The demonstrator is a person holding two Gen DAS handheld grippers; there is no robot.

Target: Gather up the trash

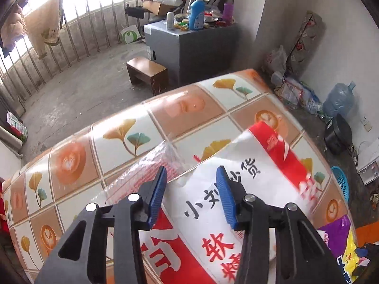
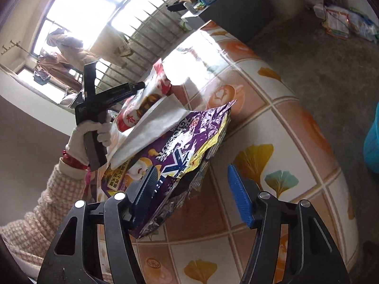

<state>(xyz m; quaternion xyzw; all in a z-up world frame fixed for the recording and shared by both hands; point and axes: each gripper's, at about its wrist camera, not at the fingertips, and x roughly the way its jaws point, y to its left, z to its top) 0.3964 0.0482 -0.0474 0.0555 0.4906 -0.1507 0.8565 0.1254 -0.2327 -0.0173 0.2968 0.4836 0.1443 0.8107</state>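
Note:
A white and red snack bag (image 1: pixel 236 189) lies on the patterned tablecloth (image 1: pixel 78 151). My left gripper (image 1: pixel 191 177) is open just above it, jaws either side of its upper edge. A clear crinkled wrapper (image 1: pixel 146 168) lies under the left finger. A purple and yellow foil bag (image 2: pixel 187 139) lies on the table, with the white bag (image 2: pixel 151 97) behind it. My right gripper (image 2: pixel 191 177) is open, its left finger (image 2: pixel 148 184) over the purple bag's near end. The purple bag also shows at the left wrist view's lower right (image 1: pixel 336 234). The other gripper's body (image 2: pixel 94 99) is held in a gloved hand.
A blue basket (image 1: pixel 341 182) stands on the floor past the table's right edge. A small wooden stool (image 1: pixel 146 73) and a grey cabinet (image 1: pixel 189 47) with bottles stand beyond the table. A water jug (image 1: pixel 338 99) and bags line the wall.

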